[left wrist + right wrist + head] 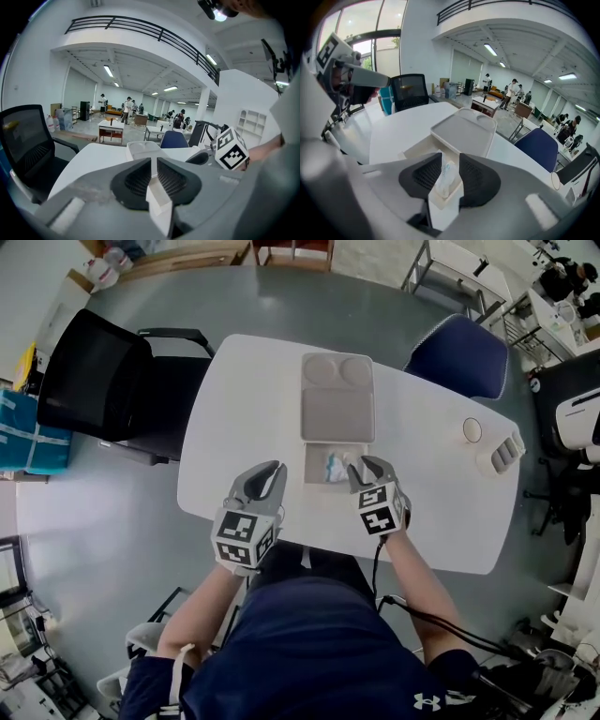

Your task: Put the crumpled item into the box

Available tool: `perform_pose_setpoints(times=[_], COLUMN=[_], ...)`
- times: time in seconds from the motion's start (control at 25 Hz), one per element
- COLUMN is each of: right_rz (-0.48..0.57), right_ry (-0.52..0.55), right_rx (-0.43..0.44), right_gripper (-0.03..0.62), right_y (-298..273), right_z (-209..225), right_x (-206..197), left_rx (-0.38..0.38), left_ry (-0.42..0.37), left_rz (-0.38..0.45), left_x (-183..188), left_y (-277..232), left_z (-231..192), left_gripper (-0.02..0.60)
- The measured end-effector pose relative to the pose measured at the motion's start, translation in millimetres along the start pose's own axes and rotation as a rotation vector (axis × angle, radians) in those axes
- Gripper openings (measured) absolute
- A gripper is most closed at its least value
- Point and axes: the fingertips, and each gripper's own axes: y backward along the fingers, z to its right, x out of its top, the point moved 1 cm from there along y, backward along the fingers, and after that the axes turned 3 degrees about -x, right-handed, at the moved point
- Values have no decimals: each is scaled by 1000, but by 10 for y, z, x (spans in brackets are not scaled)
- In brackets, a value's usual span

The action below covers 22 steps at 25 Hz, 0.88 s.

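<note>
The right gripper (pixel 450 174) hovers low over the near end of the bench (pixel 239 409), just in front of the person. Its jaws stand wide apart and clamp nothing. The crumpled item (pixel 446 177), a pale twist of wrapper or tissue, shows in the gap between the two dark pads. It seems to lie loose on the floor of the shallow white box (pixel 316 463) directly beneath, at the end of the box nearer this gripper, and I cannot tell whether either pad touches it. Judged from that, the drop looks done and the step in hand is clearing away. The safest exit is to raise the gripper straight up with the jaws kept wide. That way neither ribbed pad snags the light wrapper and drags it back over the rim, and the box, which looks light, does not get nudged. It is worth checking that nothing clings to a pad before swinging aside. The left gripper (pixel 265 480) waits beside the box on its left, clear of it, its jaws drawn together or very nearly, with nothing between them. Just beyond the box, against its far edge, lies a grey tray (pixel 337 409) with two round hollows. Farther right a paper cup (pixel 472 430) stands near the bench edge.
</note>
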Motion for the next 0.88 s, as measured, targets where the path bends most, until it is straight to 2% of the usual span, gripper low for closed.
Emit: perform_pose_setpoints(times=[0.16, 0.32, 0.44, 0.72, 0.88], right_rz=[152, 359, 472, 696, 810], right_ry=[-98, -173, -218, -270, -261], right_rx=[-11, 5, -26, -113, -151], right_gripper=[106, 71, 51, 28, 15], right_y=[358, 785, 1146, 1966, 2347], right_z=[152, 316, 468, 803, 831], right_x=[305, 680, 886, 1416, 1626], left_rx=[-1, -1, 5, 11, -17], left_ry=[-17, -25, -41, -97, -89], left_rz=[58, 136, 197, 351, 427], left_x=[256, 616, 899, 1574, 1864], left_y=[78, 193, 362, 739, 899], left_z=[37, 42, 53, 113, 202], left_gripper=[43, 43, 43, 43, 43])
